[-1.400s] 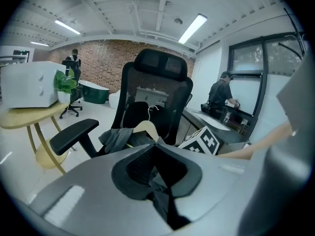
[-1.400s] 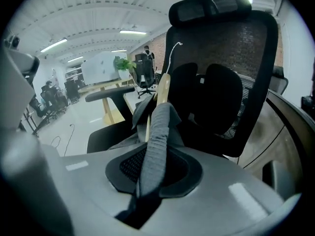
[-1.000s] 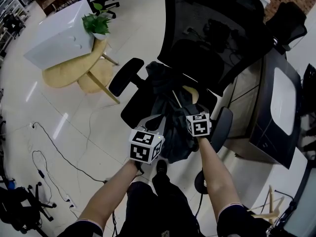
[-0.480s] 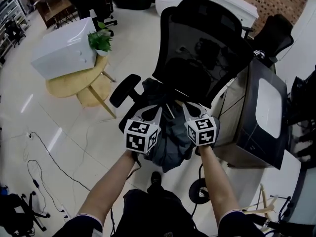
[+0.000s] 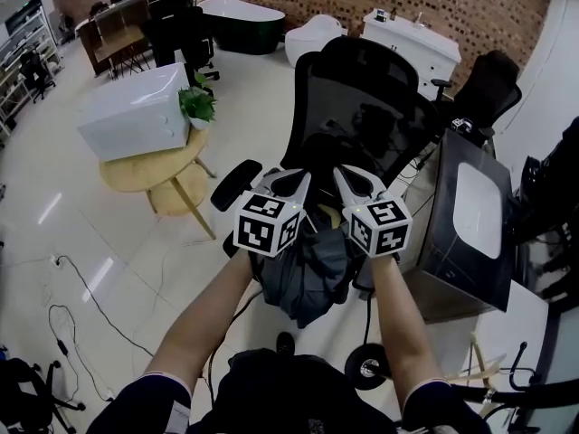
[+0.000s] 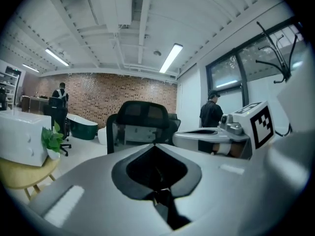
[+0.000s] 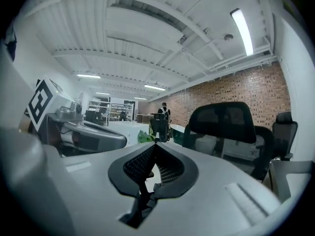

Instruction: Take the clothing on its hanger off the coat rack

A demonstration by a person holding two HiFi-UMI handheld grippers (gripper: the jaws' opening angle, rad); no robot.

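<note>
Dark clothing (image 5: 308, 274) lies heaped on the seat of a black mesh office chair (image 5: 371, 107); no hanger shows now. My left gripper (image 5: 301, 177) and right gripper (image 5: 342, 172) are raised side by side above the heap, apart from it and pointing at the chair back. In the left gripper view the left gripper (image 6: 155, 144) has its tips together with nothing between them. The right gripper (image 7: 155, 144) is likewise shut and empty. Dark hooked arms of a coat rack (image 6: 276, 53) show at the upper right of the left gripper view.
A round wooden table (image 5: 136, 170) carries a white box (image 5: 136, 120) and a potted plant (image 5: 199, 107) at the left. A dark cabinet (image 5: 466, 233) stands at the right. Cables (image 5: 81, 287) trail over the floor. People stand far back (image 6: 211, 114).
Both grippers have risen from the clothing on the chair seat and now sit higher, level with the chair back. The head view has tilted up, showing more of the room.
</note>
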